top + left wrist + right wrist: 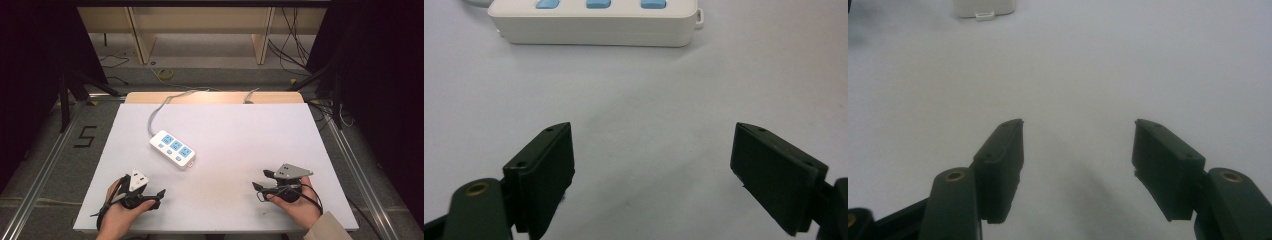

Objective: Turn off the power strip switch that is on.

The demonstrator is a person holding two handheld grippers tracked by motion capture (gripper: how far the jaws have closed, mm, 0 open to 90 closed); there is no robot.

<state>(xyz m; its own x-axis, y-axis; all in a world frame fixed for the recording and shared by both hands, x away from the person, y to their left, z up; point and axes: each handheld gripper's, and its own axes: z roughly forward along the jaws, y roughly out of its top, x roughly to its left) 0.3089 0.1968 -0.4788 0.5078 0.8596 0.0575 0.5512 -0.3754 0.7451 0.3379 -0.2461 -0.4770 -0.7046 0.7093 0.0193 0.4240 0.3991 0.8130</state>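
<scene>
The white power strip [172, 148] lies slantwise on the white worktop [250, 135], a little left of centre, its grey cord [159, 111] running off toward the far edge. Both hands rest near the front edge, well apart from it. The left claw [159, 196] has its jaws spread wide with nothing between them, and the right claw [258, 189] is open and empty too.

If the left claw goes for the strip, the risk I see is a poor bite: the body looks broad and smooth-sided, so jaws closing on a corner could skid it across the worktop or spin it round. The cord could also drag and tug the strip askew if it is lifted. The small tab at the strip's near end is a thin thing to catch by accident.

The high view gives the whole layout, cord and all. The left gripper view shows the strip's [594, 22] long side face and three blue buttons close up; the right gripper view catches just its end [984, 8] with what seems to be that tab, though it is blurred
</scene>
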